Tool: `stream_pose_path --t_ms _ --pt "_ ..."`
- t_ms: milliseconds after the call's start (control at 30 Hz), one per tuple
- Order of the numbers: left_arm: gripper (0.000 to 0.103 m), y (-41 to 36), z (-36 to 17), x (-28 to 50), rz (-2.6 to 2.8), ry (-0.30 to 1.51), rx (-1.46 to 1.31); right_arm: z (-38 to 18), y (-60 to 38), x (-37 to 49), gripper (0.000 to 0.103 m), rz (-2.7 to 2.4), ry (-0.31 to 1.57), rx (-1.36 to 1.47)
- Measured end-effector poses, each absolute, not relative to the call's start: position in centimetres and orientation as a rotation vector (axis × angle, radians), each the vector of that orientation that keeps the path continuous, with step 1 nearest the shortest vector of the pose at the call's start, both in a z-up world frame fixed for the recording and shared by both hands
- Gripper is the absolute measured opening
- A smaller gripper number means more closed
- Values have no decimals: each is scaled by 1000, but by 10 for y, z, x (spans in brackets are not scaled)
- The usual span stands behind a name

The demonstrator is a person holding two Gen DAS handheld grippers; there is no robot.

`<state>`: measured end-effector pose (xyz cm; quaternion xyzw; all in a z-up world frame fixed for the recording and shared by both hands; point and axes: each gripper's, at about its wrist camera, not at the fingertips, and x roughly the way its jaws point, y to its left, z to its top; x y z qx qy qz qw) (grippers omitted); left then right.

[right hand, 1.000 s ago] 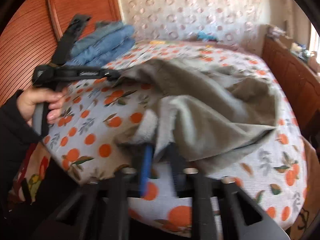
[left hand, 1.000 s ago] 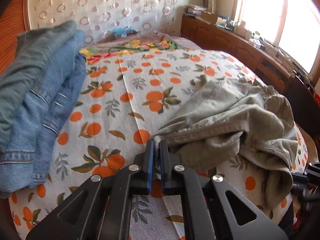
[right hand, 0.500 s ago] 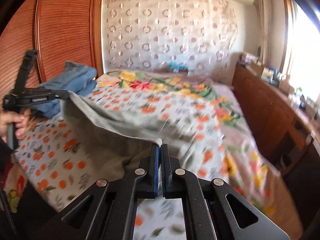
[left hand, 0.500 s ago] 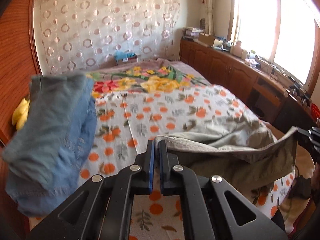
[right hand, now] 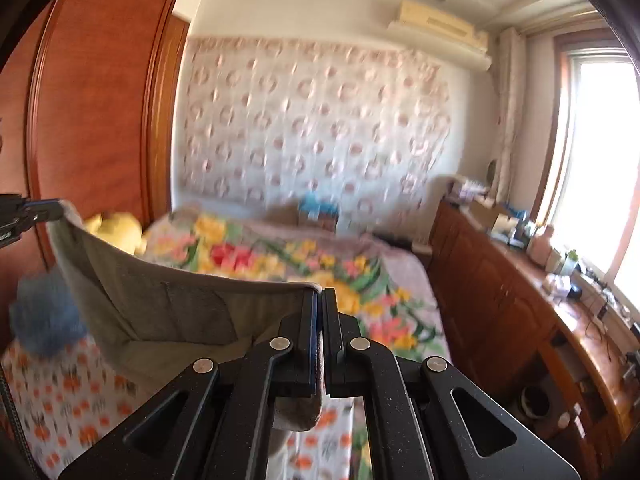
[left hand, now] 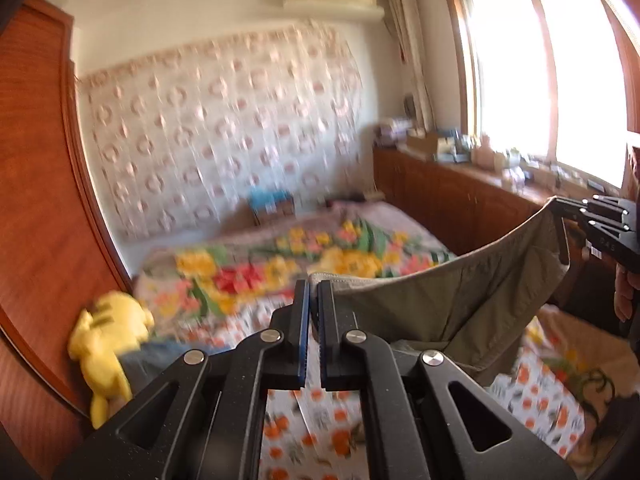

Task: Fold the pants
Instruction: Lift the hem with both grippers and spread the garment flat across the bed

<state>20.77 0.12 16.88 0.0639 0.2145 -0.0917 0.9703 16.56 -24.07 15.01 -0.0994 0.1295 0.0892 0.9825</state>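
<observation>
The olive-green pants (left hand: pixel 448 304) hang in the air above the bed, stretched by the waistband between my two grippers. My left gripper (left hand: pixel 313 286) is shut on one end of the waistband. My right gripper (right hand: pixel 321 294) is shut on the other end; the pants (right hand: pixel 160 308) sag to its left. The right gripper also shows at the right edge of the left wrist view (left hand: pixel 600 220), and the left gripper at the left edge of the right wrist view (right hand: pixel 24 212). The legs hang down out of sight.
The bed (left hand: pixel 312 436) has an orange-print sheet and a flowered blanket (right hand: pixel 280 256). Folded blue jeans (right hand: pixel 44 316) and a yellow plush toy (left hand: pixel 104 344) lie by the wooden wardrobe (right hand: pixel 100 100). A wooden cabinet (right hand: pixel 520 320) runs under the window.
Both grippers have lifted the pants from a heap on the bed up into the air and pulled the waistband out between them. The views now look higher into the room.
</observation>
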Motion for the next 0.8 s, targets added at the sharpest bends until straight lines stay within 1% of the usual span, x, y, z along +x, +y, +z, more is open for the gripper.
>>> stream_pose_path --t_ms 33,100,200,300,433,533,567,633,733,800 --pt "4 5 184 202 -180 402 120 159 -241 162 2 182 237 -188" --pt "4 9 197 188 -176 368 119 166 -242 149 2 199 211 -173" --pt "4 12 190 164 -176 365 137 147 -238 127 2 228 211 -197" --pt "4 20 154 143 -179 415 132 105 -248 103 2 283 284 -191" --pt "4 29 81 117 -193 524 106 35 -247 80 2 357 412 -185" --pt "4 33 21 110 -187 630 89 -20 -246 76 2 383 529 -171" --pt "4 31 8 110 -189 657 90 -36 -244 75 2 391 562 -161" --pt "4 28 -17 108 -179 696 90 -58 -242 74 2 385 595 -157" --pt "4 27 -36 106 -178 730 53 -75 -250 71 2 396 618 -103" --pt "4 23 -41 101 -181 732 47 -79 -258 70 7 385 640 -68"
